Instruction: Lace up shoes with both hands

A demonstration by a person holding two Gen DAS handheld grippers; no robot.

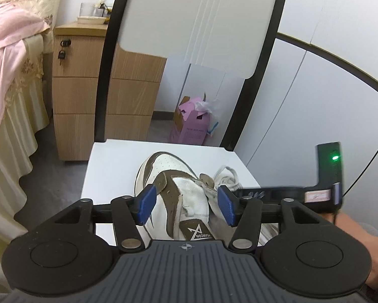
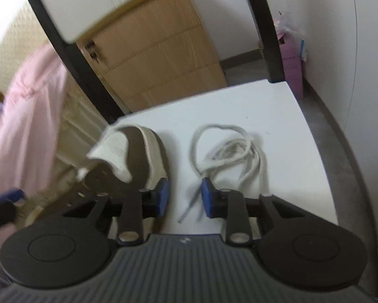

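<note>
A brown and white sneaker (image 1: 178,189) lies on the white chair seat (image 1: 108,156), toe pointing away. My left gripper (image 1: 186,205) is open, its blue pads standing on either side of the shoe's tongue and eyelet area without pressing it. In the right wrist view the sneaker (image 2: 141,151) lies at the left, and a loose white lace (image 2: 229,149) is coiled on the seat (image 2: 239,101) beside it. My right gripper (image 2: 185,198) is open to a narrow gap over the seat. One lace end runs between its pads, and they do not pinch it.
The chair's black-framed white backrest (image 1: 201,20) rises just behind the seat. A wooden drawer cabinet (image 1: 80,88) stands at the left, with a bed and pink blanket (image 1: 2,50) beyond it. A pink box (image 1: 191,123) sits on the floor behind the chair. A person's arm (image 1: 365,240) shows at the right.
</note>
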